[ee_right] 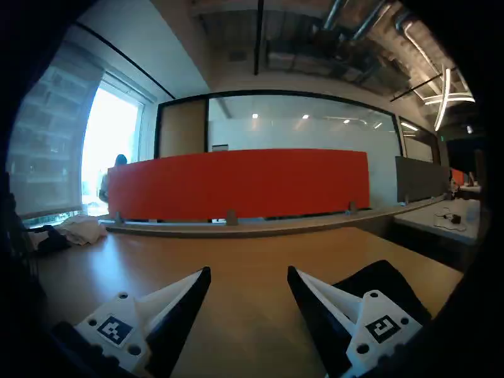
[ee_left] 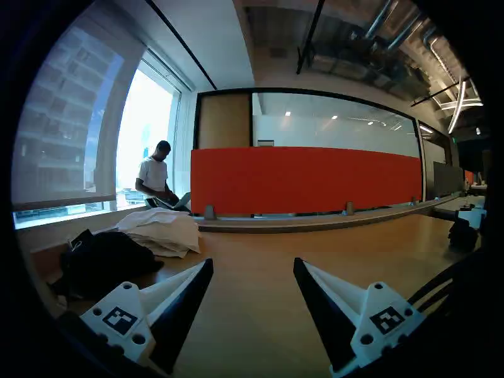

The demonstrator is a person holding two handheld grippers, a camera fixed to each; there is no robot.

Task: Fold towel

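Spread and empty, the left gripper [ee_left: 252, 259] and right gripper [ee_right: 249, 267] are held low, while the crumpled white towel [ee_left: 165, 228], judged light and limp, is best pinched at a corner.

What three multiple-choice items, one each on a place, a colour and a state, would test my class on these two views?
1. Where is the white pile?
A. between the fingers
B. on the table, ahead to the left
C. on the window sill

2. What colour is the divider?
A. blue
B. red
C. grey

3. How is the left gripper?
A. shut on the white pile
B. shut, empty
C. open, empty

Answers:
1. B: it lies on the wood at far left, beside a black cloth.
2. B: the panel behind the table is red.
3. C: its fingers stand apart with bare table between them.
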